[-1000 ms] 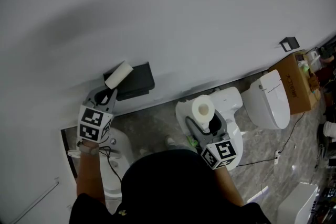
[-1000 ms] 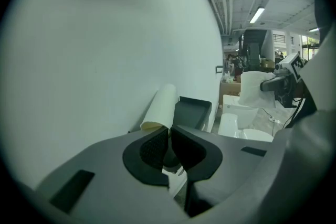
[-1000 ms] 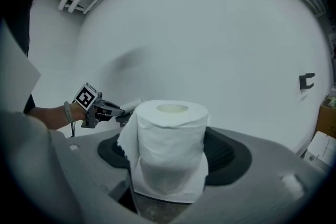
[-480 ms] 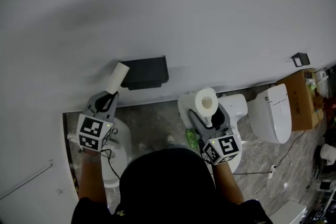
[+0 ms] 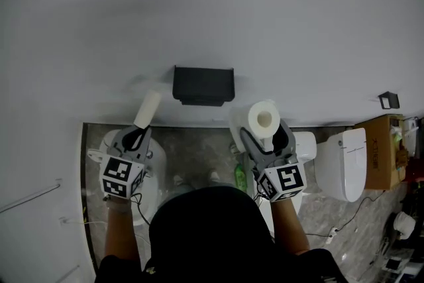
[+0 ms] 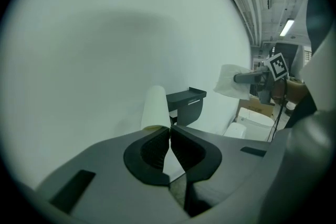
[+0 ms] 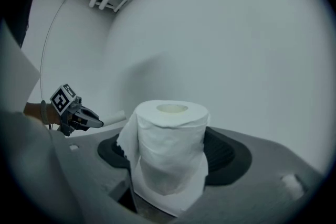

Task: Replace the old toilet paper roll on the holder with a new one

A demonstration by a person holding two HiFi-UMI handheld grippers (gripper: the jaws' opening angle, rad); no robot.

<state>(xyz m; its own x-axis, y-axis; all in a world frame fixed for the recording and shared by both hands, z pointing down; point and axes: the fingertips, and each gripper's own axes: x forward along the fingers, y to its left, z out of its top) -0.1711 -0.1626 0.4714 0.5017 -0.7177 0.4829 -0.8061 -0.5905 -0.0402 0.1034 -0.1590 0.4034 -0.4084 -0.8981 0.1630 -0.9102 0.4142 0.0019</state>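
The new roll (image 7: 169, 136) is fat and white, with a loose sheet hanging down its side. It stands on end between the right gripper's (image 5: 264, 138) wide-set jaws, which grip its sides, close to the wall just right of the black holder (image 5: 203, 85). The old roll (image 6: 156, 107) is a slim, pale tube. The left gripper's (image 6: 169, 136) jaws are pinched shut on its wall at the near end, and it points at the wall just left of the holder, apart from it. There are two rolls, one holder and two grippers.
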